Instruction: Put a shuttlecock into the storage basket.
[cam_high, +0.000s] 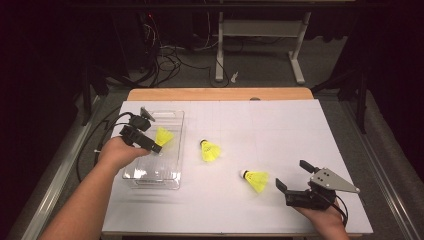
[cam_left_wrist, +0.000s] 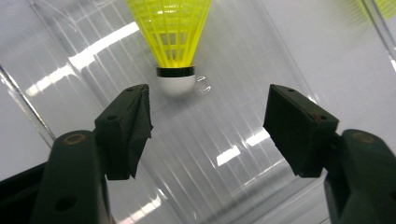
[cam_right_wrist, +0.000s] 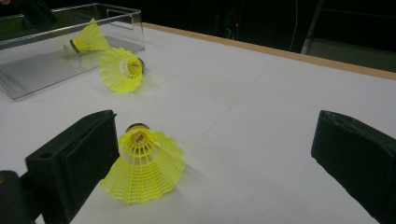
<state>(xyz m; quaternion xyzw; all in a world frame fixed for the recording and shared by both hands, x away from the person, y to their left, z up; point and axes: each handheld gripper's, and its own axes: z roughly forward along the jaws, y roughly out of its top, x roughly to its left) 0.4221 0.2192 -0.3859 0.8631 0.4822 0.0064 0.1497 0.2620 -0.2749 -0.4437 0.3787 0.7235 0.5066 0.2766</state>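
High view: three shuttlecocks are recorded, each with a yellow net-like plastic skirt flaring to a cone, a black band and a rounded white cork. One shuttlecock (cam_high: 164, 135) is seen inside the tray (cam_high: 170, 181), a clear, hard plastic rectangular box with low walls and glossy reflections, set at the left of the table. A second shuttlecock (cam_high: 210, 150) lies on its side on the table, just right of the tray; a third shuttlecock (cam_high: 255, 180) lies nearer the front, between the second one and the right gripper (cam_high: 292, 176).

The left gripper (cam_high: 158, 148), matt black with flat rubbery pads, is held over the tray; in the left gripper view its jaws are seen parted, nothing is gripped, and the shuttlecock (cam_left_wrist: 173, 42) is seen just beyond the fingertips (cam_left_wrist: 132, 109), cork toward them, apart from both pads, on the ribbed tray (cam_left_wrist: 243, 140) floor.

The right gripper, topped by a grey three-cornered metal plate, is held at the front right; in the right gripper view its jaws stand wide apart and empty, the third shuttlecock (cam_right_wrist: 143, 165) resting just beside one pad (cam_right_wrist: 79, 156); contact cannot be told.

Surface: the table (cam_high: 280, 125) is covered in smooth white matt sheet, with a pale wood edge shown at the far side. Room: dark, grey floor, tangled cables and white metal desk legs beyond the table
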